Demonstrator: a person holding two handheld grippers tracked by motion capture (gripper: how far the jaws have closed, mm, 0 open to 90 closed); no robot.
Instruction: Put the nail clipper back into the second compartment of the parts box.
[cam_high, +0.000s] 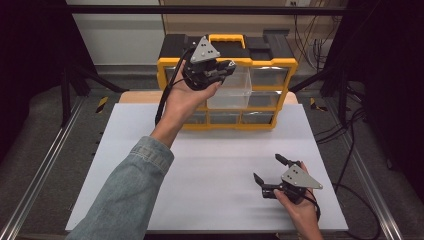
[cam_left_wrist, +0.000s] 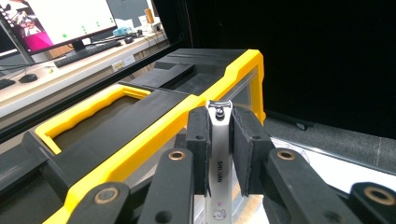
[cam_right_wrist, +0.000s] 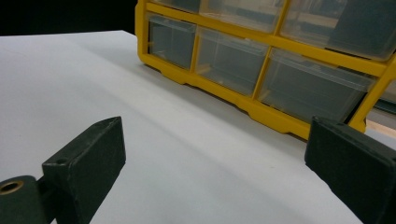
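Steel nail clipper (cam_left_wrist: 218, 154) clamped upright in left tongs (cam_high: 224, 67), raised over pulled-out clear drawer (cam_high: 230, 90) of yellow organiser (cam_high: 285, 65) at worktop's far edge, likely for dropping in. Right tongs (cam_high: 267, 170) gape empty near front right corner, waiting.

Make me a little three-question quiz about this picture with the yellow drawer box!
1. True or false: the left gripper is empty.
2. Which drawer of the yellow drawer box is pulled out? A) a bottom one B) the upper middle one
3. What lies under the right gripper?

Key:
1. False. Its pads are shut on a silver nail clipper.
2. B. It sticks out, clear, just below the left gripper.
3. The white table top; the jaws stand wide open with nothing between them.
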